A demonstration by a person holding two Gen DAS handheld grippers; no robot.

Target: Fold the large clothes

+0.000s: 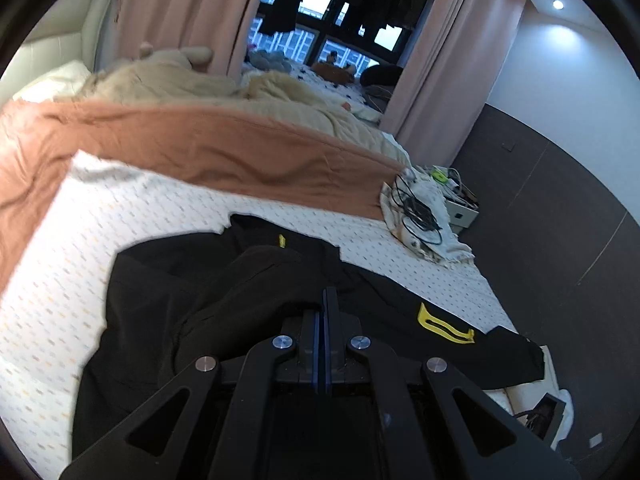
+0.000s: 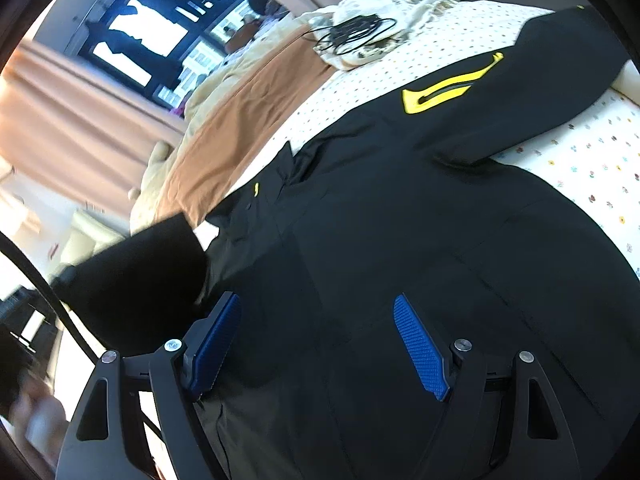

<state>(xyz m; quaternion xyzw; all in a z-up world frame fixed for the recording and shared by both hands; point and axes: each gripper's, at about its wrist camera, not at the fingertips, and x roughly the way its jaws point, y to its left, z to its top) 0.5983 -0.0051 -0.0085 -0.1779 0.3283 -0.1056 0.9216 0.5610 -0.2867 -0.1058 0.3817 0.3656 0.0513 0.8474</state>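
Note:
A large black jacket (image 1: 160,300) (image 2: 400,220) lies spread on the bed's dotted white sheet (image 1: 80,260) (image 2: 580,152). One of its sleeves, with a yellow logo (image 1: 444,326) (image 2: 440,92), stretches out toward the bed's edge. My left gripper (image 1: 325,292) is shut on a fold of the other sleeve (image 1: 248,280), which it holds lifted over the jacket body. That raised sleeve (image 2: 140,268) shows blurred at the left of the right wrist view. My right gripper (image 2: 316,298) hovers open over the jacket's front, with nothing between its blue pads (image 2: 420,344).
A brown blanket (image 1: 200,148) (image 2: 240,120) and a cream duvet (image 1: 180,84) are bunched across the far part of the bed. A cloth with tangled black cables (image 1: 420,216) (image 2: 352,36) sits at the bed's corner beside a cluttered nightstand (image 1: 464,208). Pink curtains (image 1: 440,80) frame the window.

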